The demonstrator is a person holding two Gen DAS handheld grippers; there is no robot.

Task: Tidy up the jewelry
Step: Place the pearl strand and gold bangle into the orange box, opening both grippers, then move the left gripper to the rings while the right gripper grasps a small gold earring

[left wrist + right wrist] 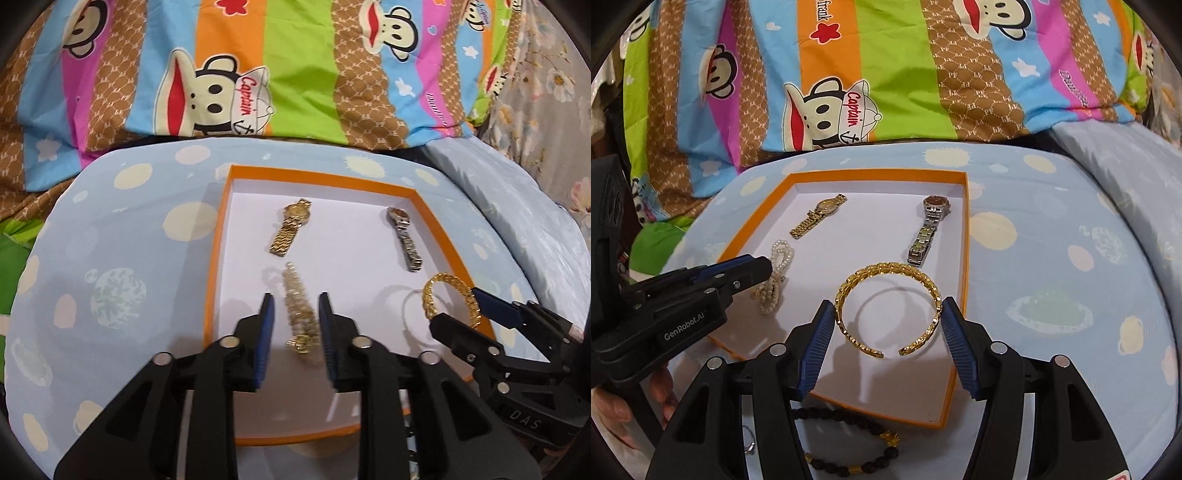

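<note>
An orange-rimmed box (218, 236) with a white floor holds a gold watch (290, 227) and a silver watch (404, 238) at its far side. A pearl bracelet (299, 310) lies between the open fingers of my left gripper (295, 299), untouched. In the right wrist view the box (962, 258) shows a gold open bangle (888, 308) between the pads of my right gripper (886, 306); the pads sit right at its sides, seemingly holding it. The pearl bracelet (775, 273) and left gripper (746, 269) show at left.
The box sits on a light blue spotted cushion (110, 258) in front of a striped cartoon-monkey blanket (258, 66). A dark bead bracelet with gold beads (857, 446) and a small silver ring (750, 439) lie on the cushion in front of the box.
</note>
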